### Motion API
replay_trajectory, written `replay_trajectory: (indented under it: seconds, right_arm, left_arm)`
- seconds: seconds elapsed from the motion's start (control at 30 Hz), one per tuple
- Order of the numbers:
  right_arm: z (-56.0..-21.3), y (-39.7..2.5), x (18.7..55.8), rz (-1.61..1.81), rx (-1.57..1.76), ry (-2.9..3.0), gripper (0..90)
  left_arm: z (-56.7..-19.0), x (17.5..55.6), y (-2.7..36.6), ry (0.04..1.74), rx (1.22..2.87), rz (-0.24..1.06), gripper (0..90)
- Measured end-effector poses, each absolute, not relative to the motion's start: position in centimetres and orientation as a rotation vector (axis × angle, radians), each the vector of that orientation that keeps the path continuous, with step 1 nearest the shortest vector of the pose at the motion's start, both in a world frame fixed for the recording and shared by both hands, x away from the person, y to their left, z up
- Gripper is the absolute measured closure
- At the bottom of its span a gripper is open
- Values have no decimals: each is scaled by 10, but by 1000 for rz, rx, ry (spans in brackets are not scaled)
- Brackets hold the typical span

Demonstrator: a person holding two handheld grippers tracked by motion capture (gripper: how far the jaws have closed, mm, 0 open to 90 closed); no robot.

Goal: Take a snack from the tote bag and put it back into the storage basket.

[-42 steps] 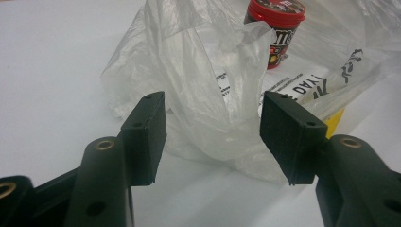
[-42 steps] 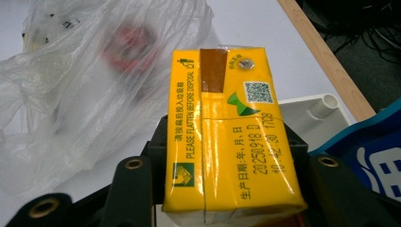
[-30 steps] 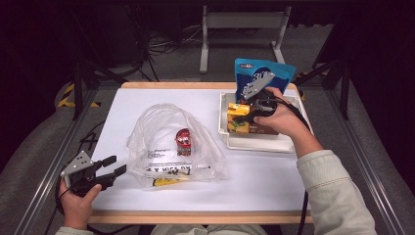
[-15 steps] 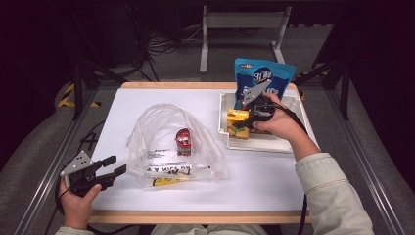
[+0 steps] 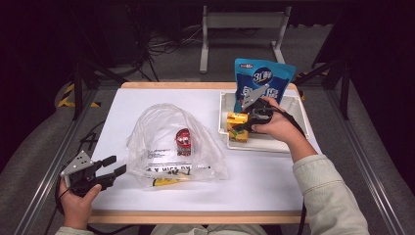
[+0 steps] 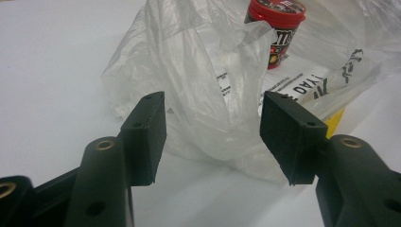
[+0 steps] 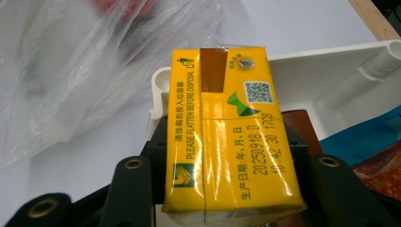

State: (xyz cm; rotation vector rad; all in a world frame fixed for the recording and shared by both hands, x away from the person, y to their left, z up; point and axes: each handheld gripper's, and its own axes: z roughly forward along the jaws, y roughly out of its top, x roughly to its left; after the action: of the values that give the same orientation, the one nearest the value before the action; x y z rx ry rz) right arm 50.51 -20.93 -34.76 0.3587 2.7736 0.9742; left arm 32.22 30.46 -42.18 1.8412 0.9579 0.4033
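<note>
The white table (image 5: 147, 107) bears a plastic bag (image 5: 161, 132) and a tray (image 5: 298, 105).

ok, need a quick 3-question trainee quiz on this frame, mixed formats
1. True or false: the right tool is shut on the yellow carton.
2. What sits inside the clear plastic bag? A) red-lidded tub B) blue pouch C) spoon
3. Fill in: the left tool has its jaws ____, pointing at the bag.

Key: 1 true; 2 A, the red-lidded tub; 3 open.
</note>
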Motion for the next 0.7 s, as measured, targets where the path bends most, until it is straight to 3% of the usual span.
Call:
replay_trajectory:
  seconds: [0.7]
  right_arm:
    - [-362,-208,508,953,355,2800,535]
  left_arm:
    - [-421,322,305,959,1839,405,423]
